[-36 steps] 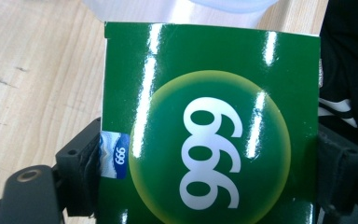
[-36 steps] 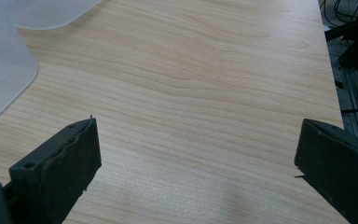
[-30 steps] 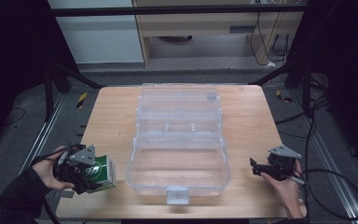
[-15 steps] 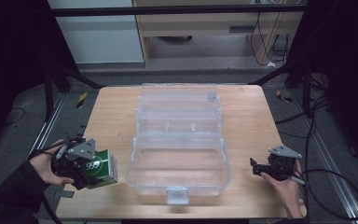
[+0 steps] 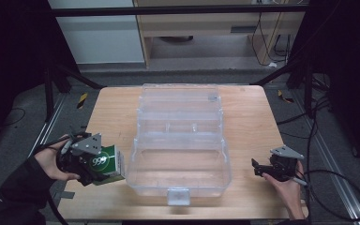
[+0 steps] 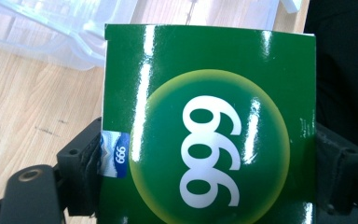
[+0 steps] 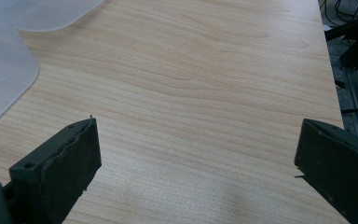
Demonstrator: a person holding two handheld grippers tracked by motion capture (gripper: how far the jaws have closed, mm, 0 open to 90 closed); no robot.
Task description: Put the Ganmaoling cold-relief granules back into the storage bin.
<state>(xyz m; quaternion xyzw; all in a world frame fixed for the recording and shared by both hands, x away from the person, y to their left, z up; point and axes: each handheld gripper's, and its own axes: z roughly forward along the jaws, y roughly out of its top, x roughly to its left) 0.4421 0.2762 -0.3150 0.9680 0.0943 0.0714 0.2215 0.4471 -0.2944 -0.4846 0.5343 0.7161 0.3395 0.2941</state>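
A single green box (image 5: 108, 162) printed with "999" in white sits clamped in the left claw (image 5: 90, 161) near the desk's front left corner, just beside the left wall of the one clear plastic case (image 5: 180, 140) but apart from it in the high view. In the left gripper view the box (image 6: 209, 126) stands between the two black jaws, which press on its sides, with a small blue label at its lower left edge and the case's rim beyond it. The case lies open across the middle of the wooden desk (image 5: 248, 117), its lid reaching toward the far edge and its latch close to the front edge, leaving strips of bare wood down the left and right sides. The right claw (image 5: 260, 168) rests near the front right corner, held in a hand (image 5: 288, 190) and pointing toward the case's right wall, well apart from it. In the right gripper view its jaws stand wide apart and hold nothing, with bare wood between them, the case's rounded edge at the upper left and the desk's edge running at the right.
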